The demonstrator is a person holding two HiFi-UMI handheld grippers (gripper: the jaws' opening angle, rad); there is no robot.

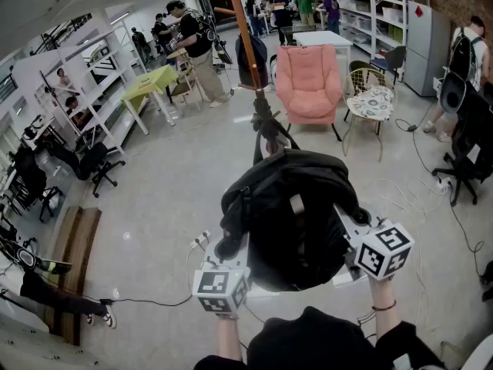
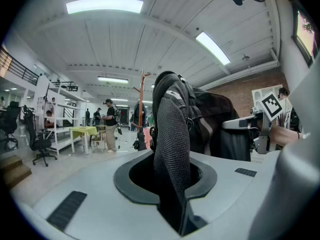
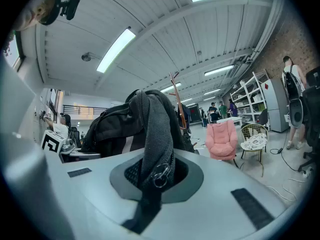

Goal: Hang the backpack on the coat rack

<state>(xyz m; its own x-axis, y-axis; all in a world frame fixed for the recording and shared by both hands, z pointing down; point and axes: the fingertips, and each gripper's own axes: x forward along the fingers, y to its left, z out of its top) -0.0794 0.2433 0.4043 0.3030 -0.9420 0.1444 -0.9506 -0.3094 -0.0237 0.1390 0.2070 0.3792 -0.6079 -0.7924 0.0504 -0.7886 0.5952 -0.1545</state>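
A black backpack (image 1: 289,222) hangs in the air between my two grippers, close in front of me. My left gripper (image 1: 231,262) is shut on a grey mesh shoulder strap (image 2: 170,144), which runs up out of its jaws. My right gripper (image 1: 356,241) is shut on the other strap (image 3: 152,149), where a metal ring shows. The bag's body hides both sets of jaws in the head view. Straight ahead across the floor stands the wooden coat rack (image 1: 243,33), with a dark bag (image 1: 252,60) hanging on it. The coat rack (image 2: 142,104) also shows beyond the backpack (image 3: 120,121).
A pink armchair (image 1: 308,83) and a wire chair with a patterned cushion (image 1: 370,102) stand right of the rack. A green table (image 1: 150,83) and a person (image 1: 192,45) are to its left. Shelves (image 1: 370,14), floor cables (image 1: 431,183) and a black office chair (image 1: 470,145) lie to the right.
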